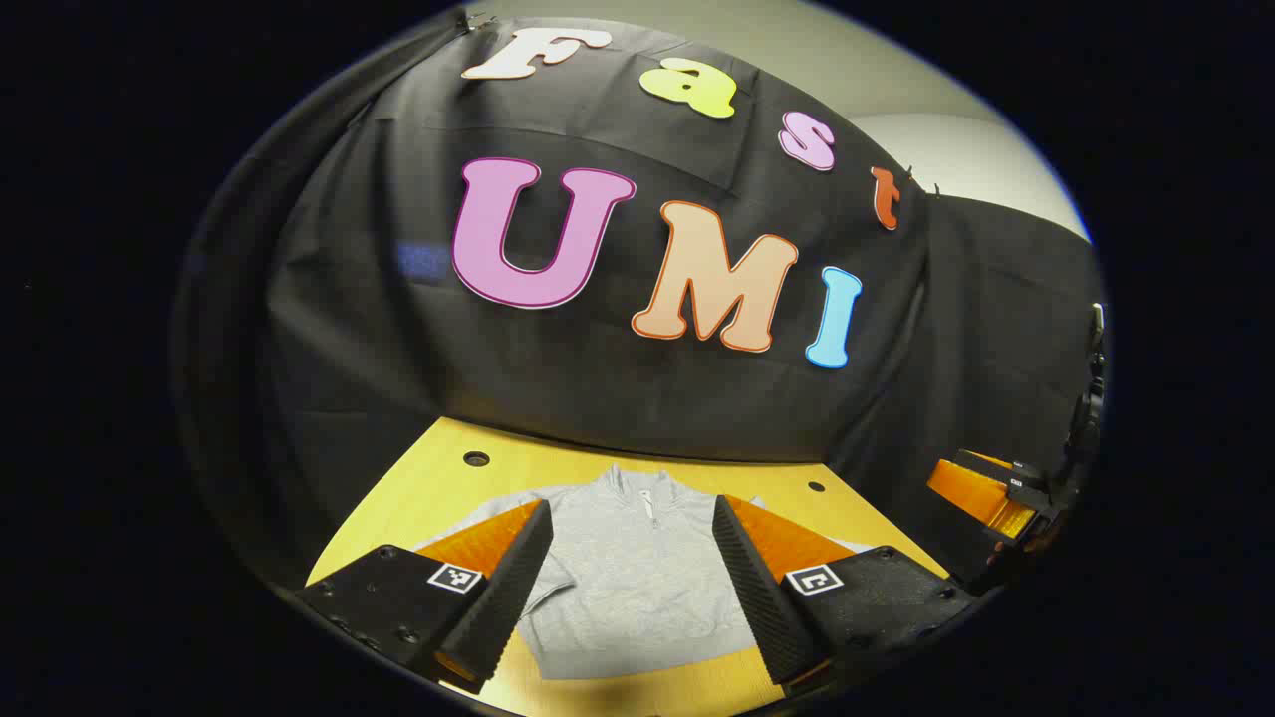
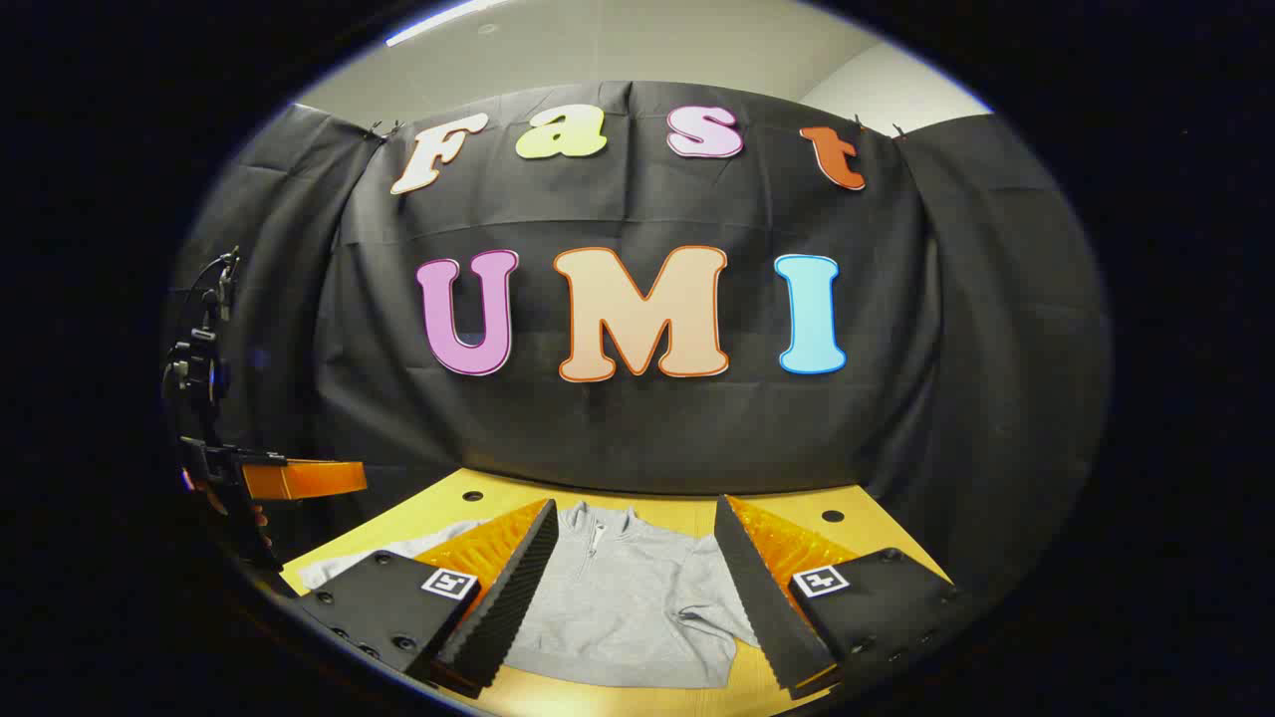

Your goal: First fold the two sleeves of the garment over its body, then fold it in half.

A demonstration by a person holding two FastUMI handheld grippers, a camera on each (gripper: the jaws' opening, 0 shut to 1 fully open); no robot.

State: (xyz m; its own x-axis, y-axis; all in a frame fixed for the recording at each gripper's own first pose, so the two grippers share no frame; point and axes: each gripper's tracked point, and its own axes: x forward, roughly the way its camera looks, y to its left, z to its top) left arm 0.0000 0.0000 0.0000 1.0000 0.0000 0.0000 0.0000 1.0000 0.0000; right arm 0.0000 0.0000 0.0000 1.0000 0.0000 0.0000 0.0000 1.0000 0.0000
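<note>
A light grey quarter-zip garment (image 1: 637,588) lies flat on the yellow table (image 1: 438,468), collar toward the booth wall. My left gripper (image 1: 631,503) hovers above it, open, its jaws wide apart and holding nothing. In the right gripper view the garment (image 2: 608,597) lies below my right gripper (image 2: 637,501), which is also open and holds nothing. One sleeve (image 2: 339,570) stretches out flat to the left. A fold of cloth (image 2: 707,609) lies over the body's right side. Each finger hides part of the garment's sides.
The right gripper (image 1: 986,493) shows at the right edge of the left gripper view; the left gripper (image 2: 289,480) shows at the left edge of the right gripper view. Small round holes (image 1: 476,458) mark the tabletop near the black cloth wall behind.
</note>
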